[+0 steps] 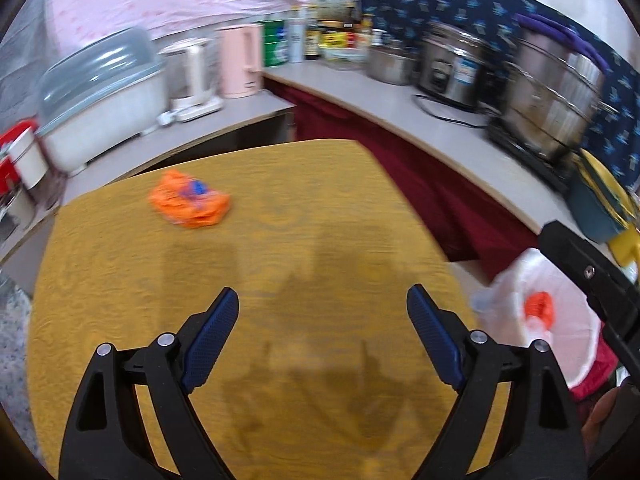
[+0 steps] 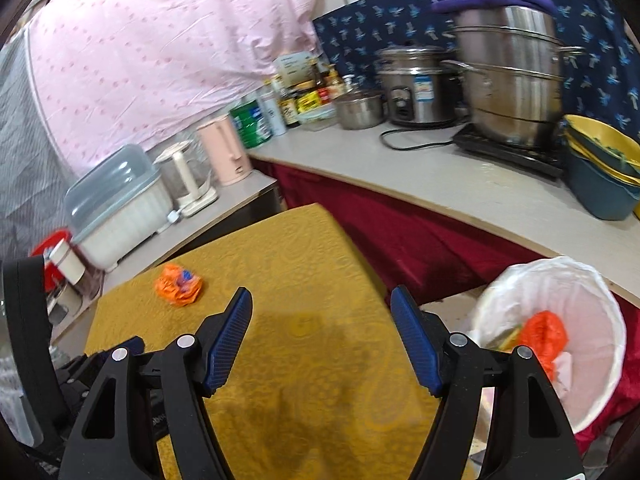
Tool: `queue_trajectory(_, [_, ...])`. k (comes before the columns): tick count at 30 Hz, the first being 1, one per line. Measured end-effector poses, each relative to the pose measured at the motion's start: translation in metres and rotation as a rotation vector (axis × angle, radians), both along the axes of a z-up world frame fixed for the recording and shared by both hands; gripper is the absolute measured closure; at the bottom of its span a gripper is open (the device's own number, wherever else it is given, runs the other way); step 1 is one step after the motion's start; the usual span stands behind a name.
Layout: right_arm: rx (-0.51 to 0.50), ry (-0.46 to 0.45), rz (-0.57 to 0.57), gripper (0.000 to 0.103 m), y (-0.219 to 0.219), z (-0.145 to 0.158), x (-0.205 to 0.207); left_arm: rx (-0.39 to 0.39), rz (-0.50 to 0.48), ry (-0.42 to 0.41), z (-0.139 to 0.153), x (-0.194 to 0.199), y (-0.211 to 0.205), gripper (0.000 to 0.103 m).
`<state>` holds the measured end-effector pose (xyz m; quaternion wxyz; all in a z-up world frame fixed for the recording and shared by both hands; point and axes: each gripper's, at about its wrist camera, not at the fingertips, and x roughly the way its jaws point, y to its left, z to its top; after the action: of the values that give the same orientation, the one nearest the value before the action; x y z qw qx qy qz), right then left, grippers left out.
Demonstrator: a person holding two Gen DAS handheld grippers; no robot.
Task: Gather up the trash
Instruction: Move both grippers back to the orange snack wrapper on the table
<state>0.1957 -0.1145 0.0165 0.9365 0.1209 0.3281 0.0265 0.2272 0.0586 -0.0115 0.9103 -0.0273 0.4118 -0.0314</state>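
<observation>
— What can't you make out from here?

— Both views are smeared. The crumpled orange wrapper (image 1: 190, 199) on the yellow tablecloth (image 1: 280, 208) is blurred, so I can't read the blue and red print on it. The bin (image 2: 560, 280) with the white liner is cut off by my right gripper (image 2: 321, 314) in the right wrist view, and in the left wrist view it is half hidden by that gripper's black arm.

— How does the wrapper look?

— A loose, wrinkled wad, orange with a blue spot on top. It lies near the far left corner of the table, well apart from both grippers. More orange trash (image 2: 544, 336) sits inside the bin.

— Which way does it point?

— Its long axis runs roughly across the table, left to right; it has no clear front.

— And your grippers?

— My left gripper (image 1: 323, 312) stands wide with nothing between the pads. My right is spread too, also empty.
</observation>
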Motion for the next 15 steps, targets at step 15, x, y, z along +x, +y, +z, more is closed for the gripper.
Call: queue_trajectory(15, [-0.02,0.126,0.165,0.034,0.121,-0.076,0.105,0.03,0.173,0.053,-0.047,0.09,0.127,0.016])
